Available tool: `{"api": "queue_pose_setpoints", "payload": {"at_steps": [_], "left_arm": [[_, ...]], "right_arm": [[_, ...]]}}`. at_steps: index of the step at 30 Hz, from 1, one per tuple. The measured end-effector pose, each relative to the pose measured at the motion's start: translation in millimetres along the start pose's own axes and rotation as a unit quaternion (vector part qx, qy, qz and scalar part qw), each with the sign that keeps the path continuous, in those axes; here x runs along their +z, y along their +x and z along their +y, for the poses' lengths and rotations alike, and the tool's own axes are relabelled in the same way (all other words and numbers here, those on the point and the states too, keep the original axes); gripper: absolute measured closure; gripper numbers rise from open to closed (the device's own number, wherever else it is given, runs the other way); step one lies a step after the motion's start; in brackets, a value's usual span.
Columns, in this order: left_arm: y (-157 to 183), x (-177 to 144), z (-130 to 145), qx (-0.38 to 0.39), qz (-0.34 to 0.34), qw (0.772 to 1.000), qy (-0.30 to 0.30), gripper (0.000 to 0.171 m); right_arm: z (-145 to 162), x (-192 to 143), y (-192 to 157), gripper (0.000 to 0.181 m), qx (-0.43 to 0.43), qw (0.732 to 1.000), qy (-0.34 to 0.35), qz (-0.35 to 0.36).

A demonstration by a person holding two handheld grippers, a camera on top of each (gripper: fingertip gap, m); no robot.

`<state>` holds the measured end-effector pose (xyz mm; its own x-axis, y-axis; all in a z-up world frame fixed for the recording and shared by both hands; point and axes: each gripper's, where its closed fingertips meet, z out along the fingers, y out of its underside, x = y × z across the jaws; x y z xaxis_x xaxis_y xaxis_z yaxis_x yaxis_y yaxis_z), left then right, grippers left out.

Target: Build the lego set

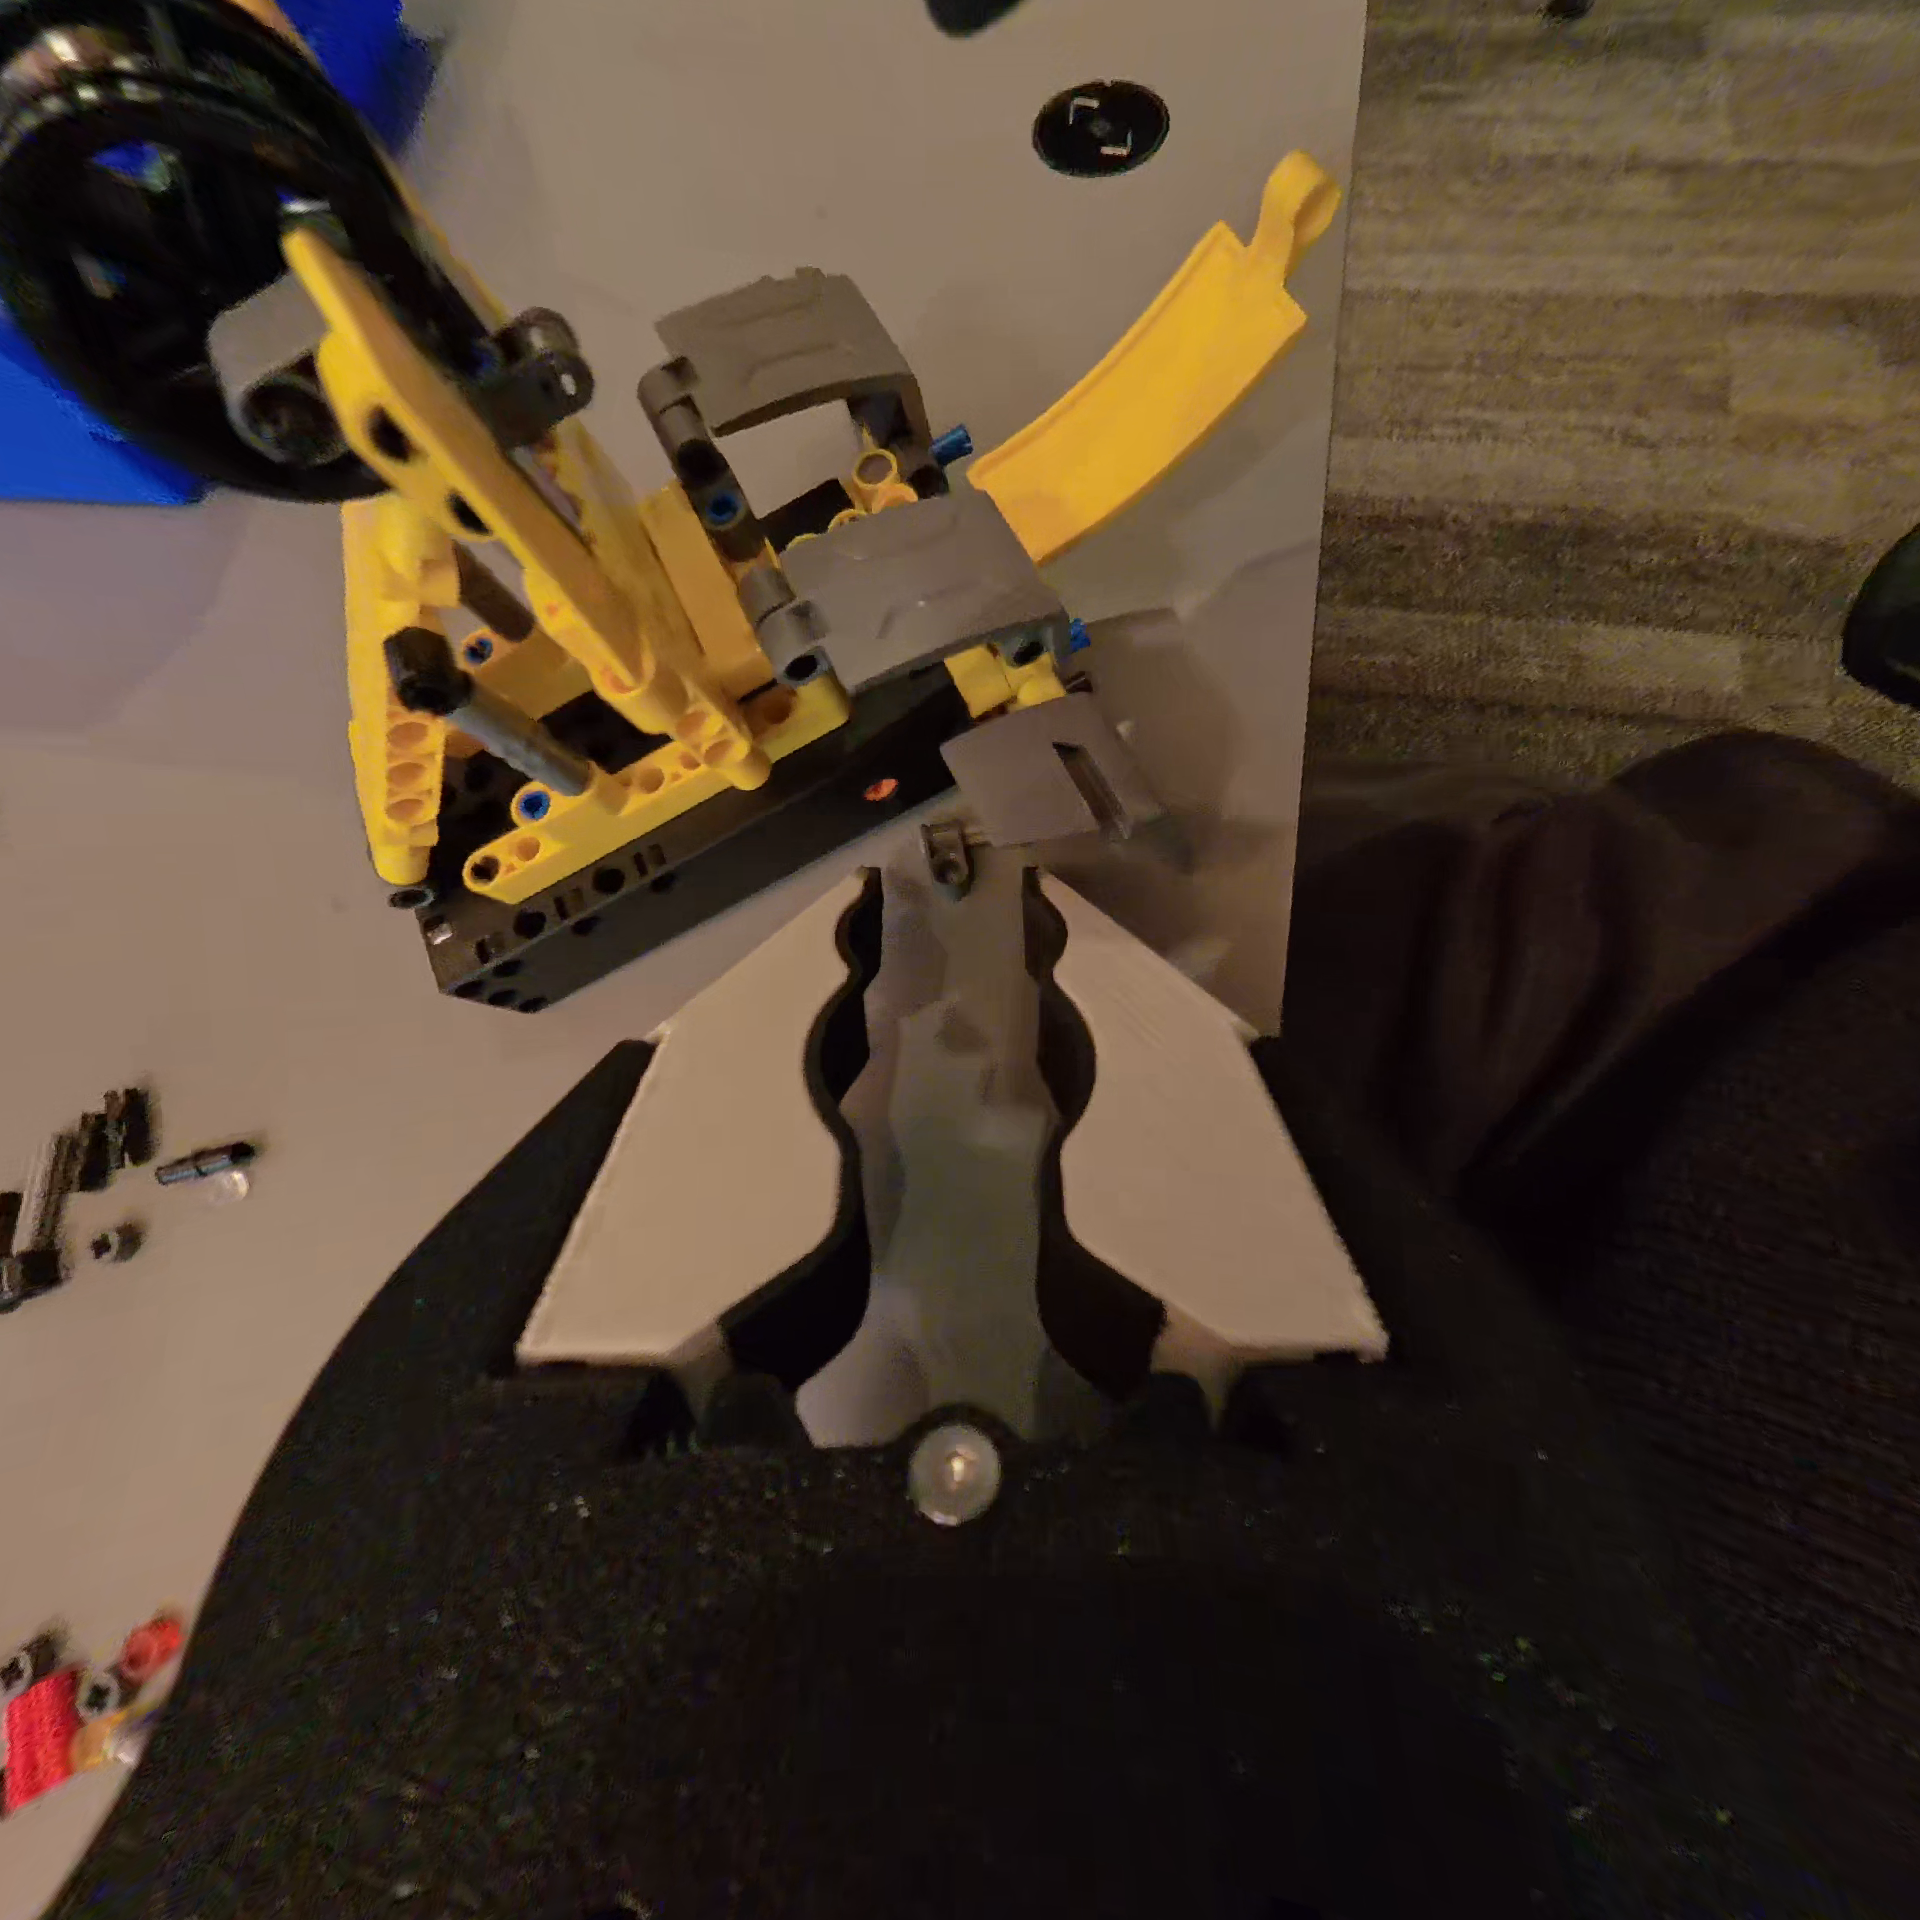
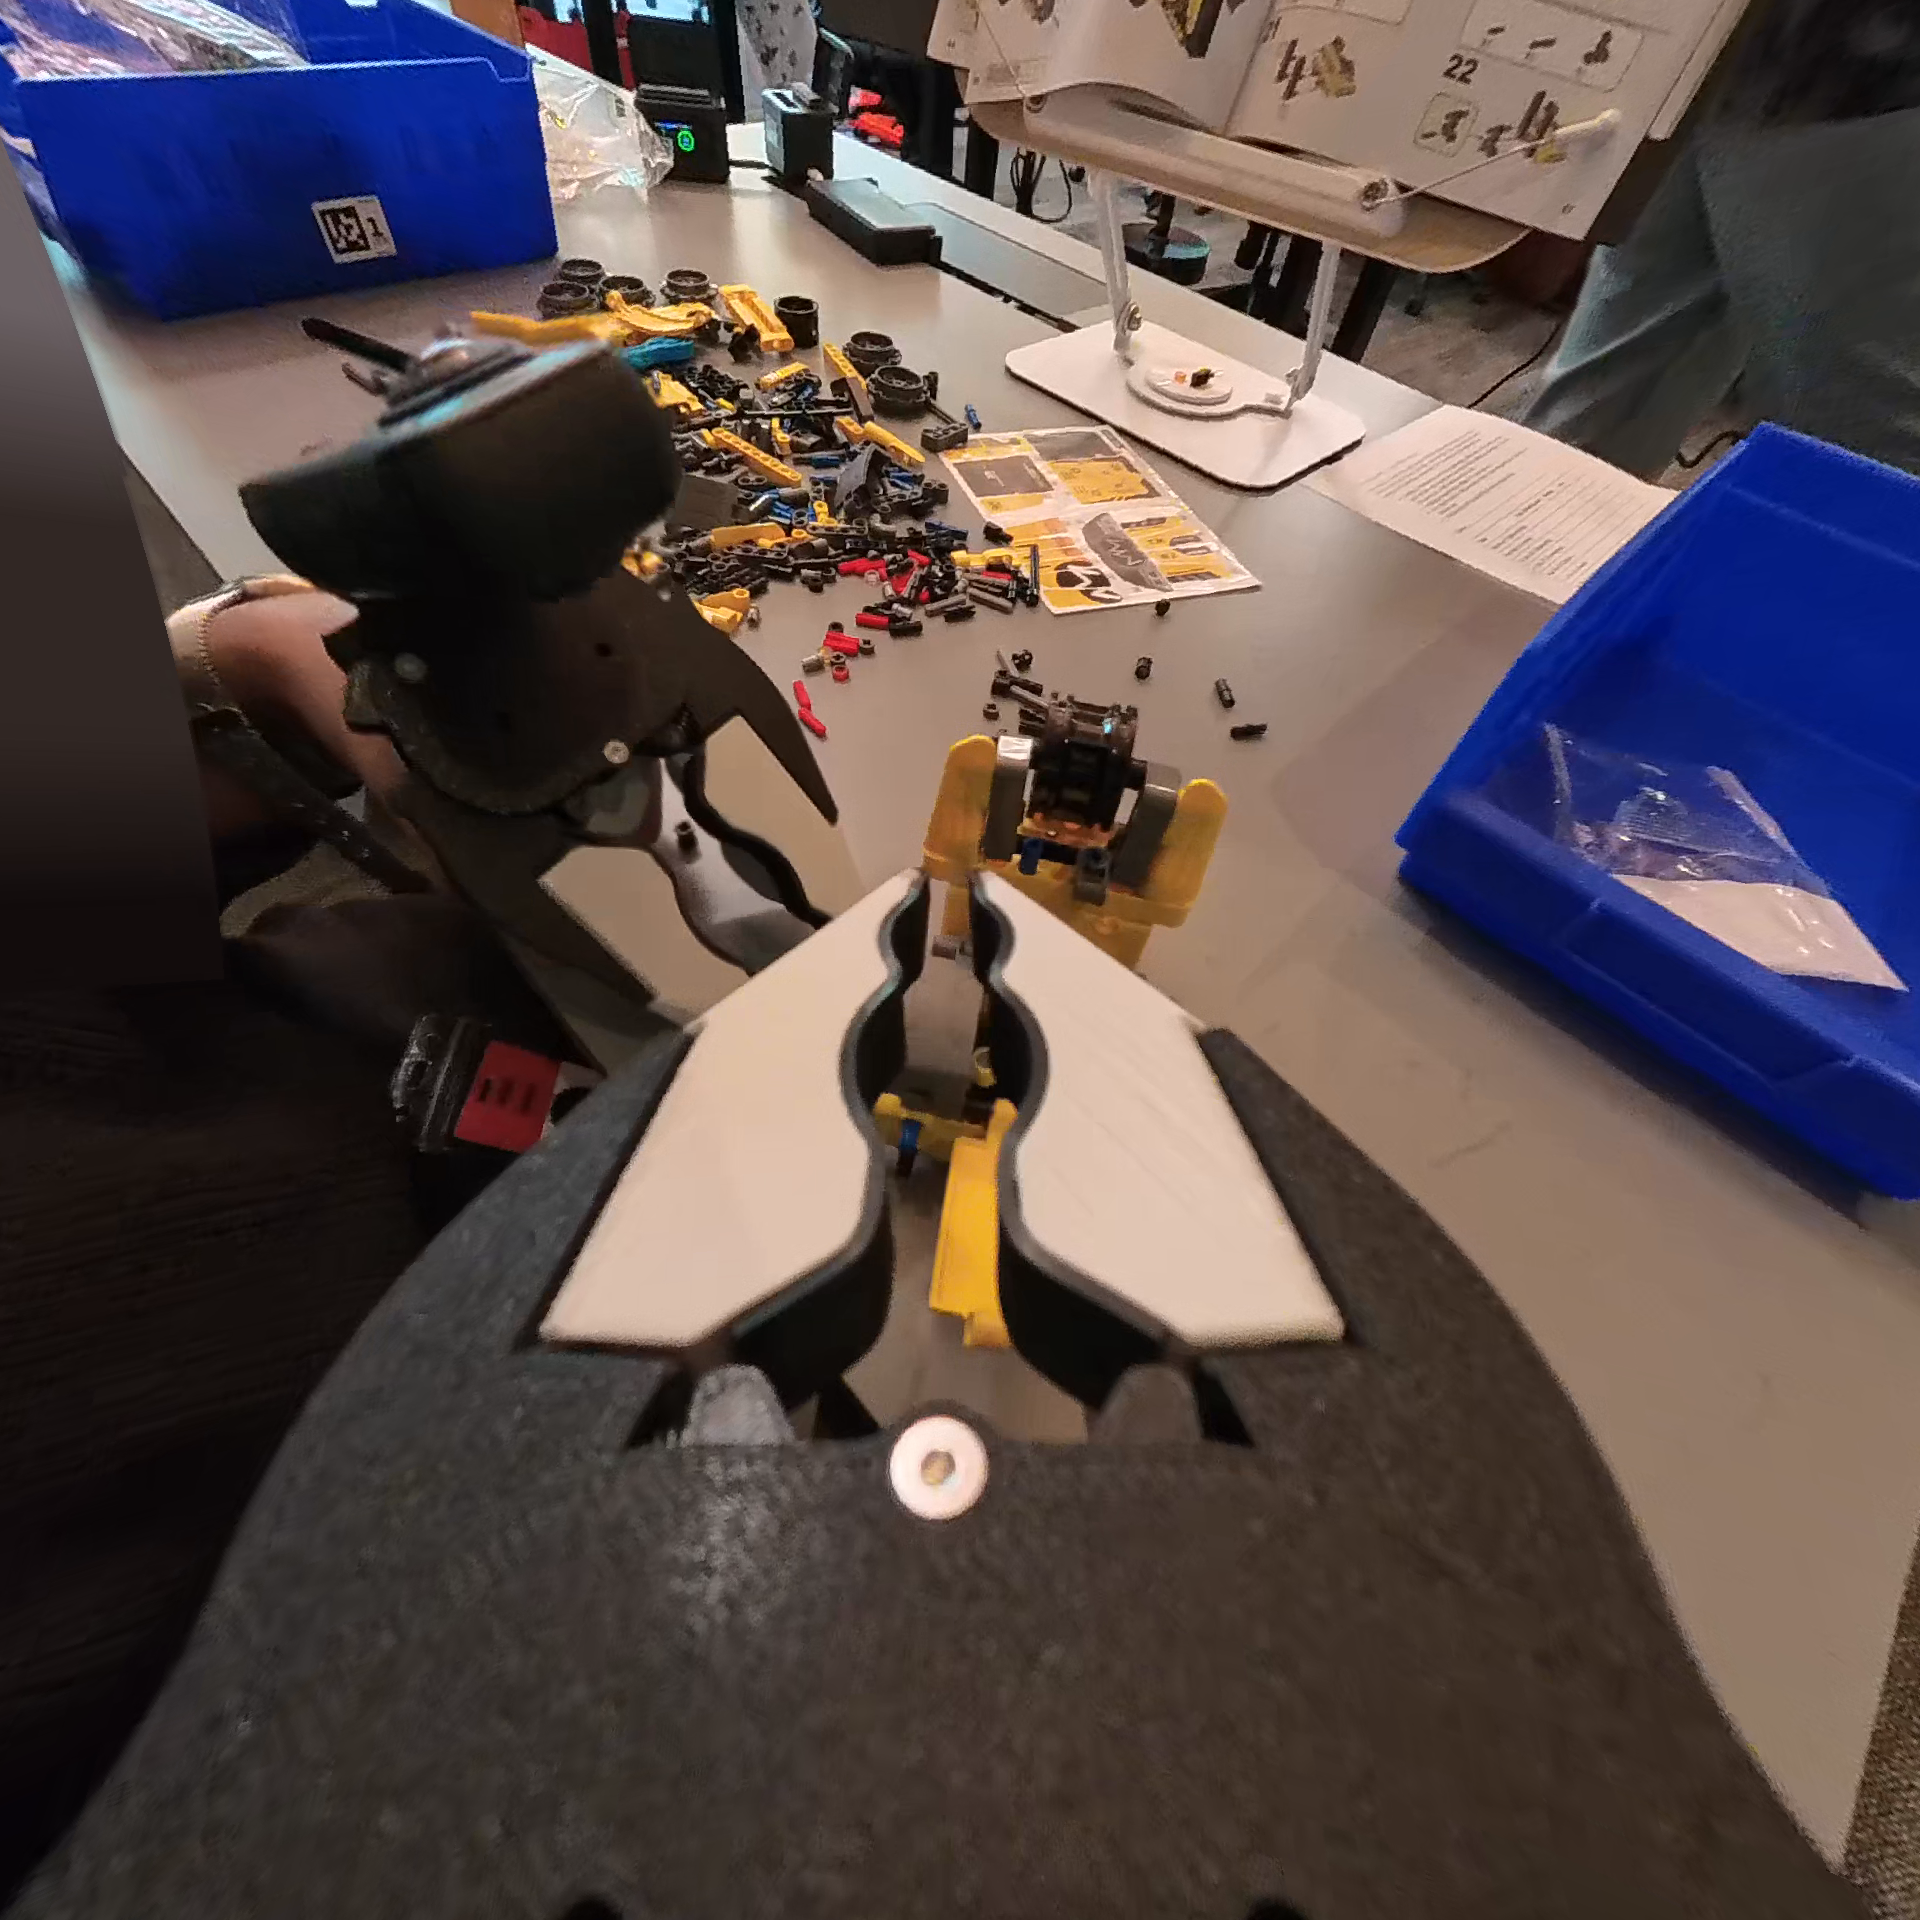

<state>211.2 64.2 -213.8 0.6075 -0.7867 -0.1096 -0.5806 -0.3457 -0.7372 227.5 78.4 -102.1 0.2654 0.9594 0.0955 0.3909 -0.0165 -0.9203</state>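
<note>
Loose bricks [image 2: 831,499] behind model [image 2: 1070,831], blue bin [image 2: 1704,831] right, curved yellow piece [image 1: 1153,374]

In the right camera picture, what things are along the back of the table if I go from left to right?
Blue bin with a square tag → pile of small building pieces → yellow sticker sheet → white book stand → printed paper → blue bin with plastic bags.
</note>
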Motion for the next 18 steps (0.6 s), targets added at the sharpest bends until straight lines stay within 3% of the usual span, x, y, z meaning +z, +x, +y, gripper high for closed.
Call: {"api": "queue_pose_setpoints", "payload": {"at_steps": [3, 5, 11, 14, 18], "left_arm": [[2.2, 3.6, -0.2, 0.019, 0.006, 1.0, -0.006, 0.147], [1.4, 2.5, -1.1, 0.015, 0.006, 1.0, -0.002, 0.165], [-23.0, -26.8, -9.6, -0.071, -0.014, 0.994, 0.081, 0.165], [-30.1, -49.6, -14.7, -0.145, 0.033, 0.978, 0.147, 0.165], [-33.8, -75.3, -27.1, -0.231, 0.118, 0.937, 0.234, 0.165]], "right_arm": [[0.6, 0.4, 1.4, 0.174, 0.001, 1.0, 0.002, 0.002], [0.2, -0.6, 2.8, 0.174, -0.003, 1.0, 0.003, 0.006], [-12.7, -7.0, 10.4, 0.174, -0.051, 0.997, 0.043, 0.042], [-24.7, -5.0, 0.8, 0.174, -0.076, 0.993, 0.089, 0.03], [-26.5, 7.8, -24.8, 0.174, -0.13, 0.986, 0.105, -0.004]]}}
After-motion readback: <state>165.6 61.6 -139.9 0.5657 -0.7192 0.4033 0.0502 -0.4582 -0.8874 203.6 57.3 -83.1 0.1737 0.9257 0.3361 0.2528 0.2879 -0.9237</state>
